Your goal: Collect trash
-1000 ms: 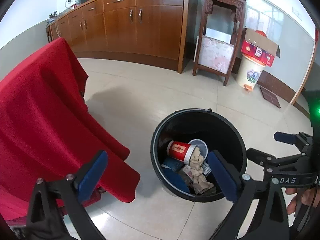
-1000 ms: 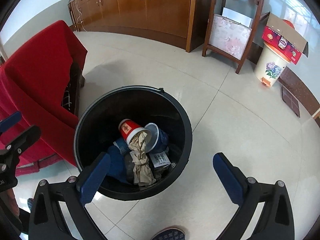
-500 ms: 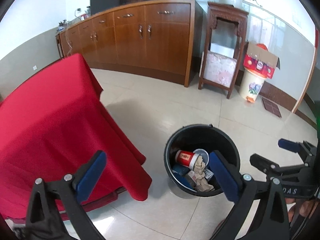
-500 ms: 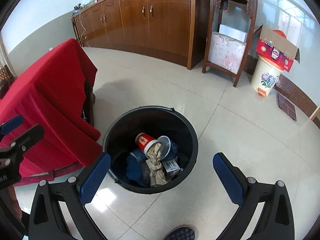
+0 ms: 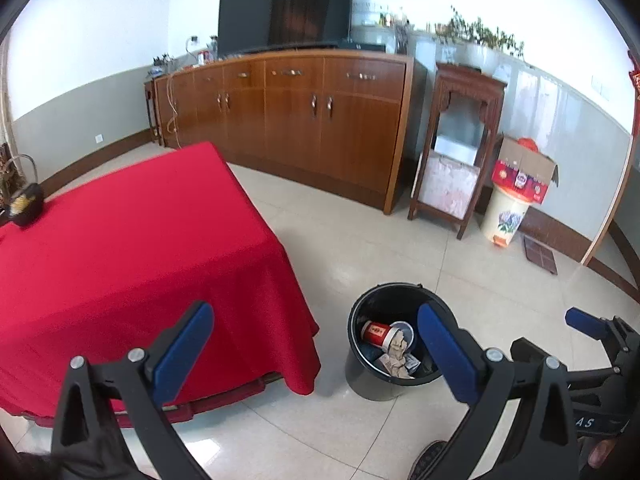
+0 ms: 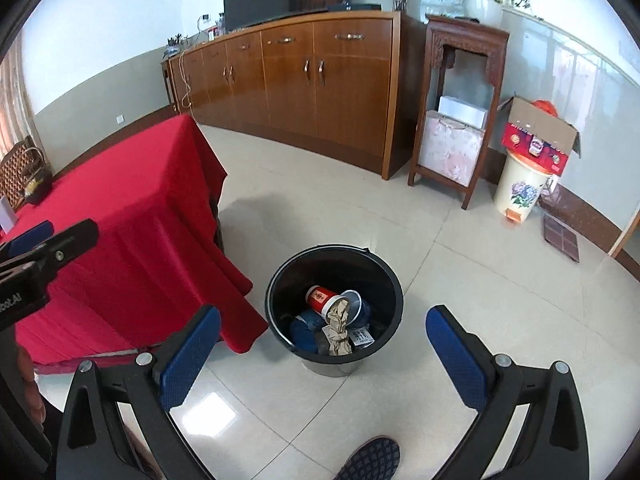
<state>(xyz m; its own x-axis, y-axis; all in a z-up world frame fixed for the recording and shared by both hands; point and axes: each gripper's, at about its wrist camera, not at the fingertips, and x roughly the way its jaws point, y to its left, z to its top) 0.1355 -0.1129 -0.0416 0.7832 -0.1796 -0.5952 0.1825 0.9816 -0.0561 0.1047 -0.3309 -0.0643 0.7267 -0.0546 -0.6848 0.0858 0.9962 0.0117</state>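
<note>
A black trash bucket stands on the tiled floor beside the red-clothed table. It holds a red paper cup, a blue cup, crumpled brown paper and other scraps. My left gripper is open and empty, high above the floor between table and bucket. My right gripper is open and empty, above and in front of the bucket. The right gripper shows in the left wrist view, and the left gripper in the right wrist view.
A long wooden sideboard with a TV lines the far wall. A carved wooden stand, a flowered white bin with a red carton on it and a dark mat stand at right. A dark basket sits on the table. My shoe is below.
Both grippers have risen and pulled back from the bucket, which now looks smaller and lower in both views. More of the table top and the room shows. Both stay open.
</note>
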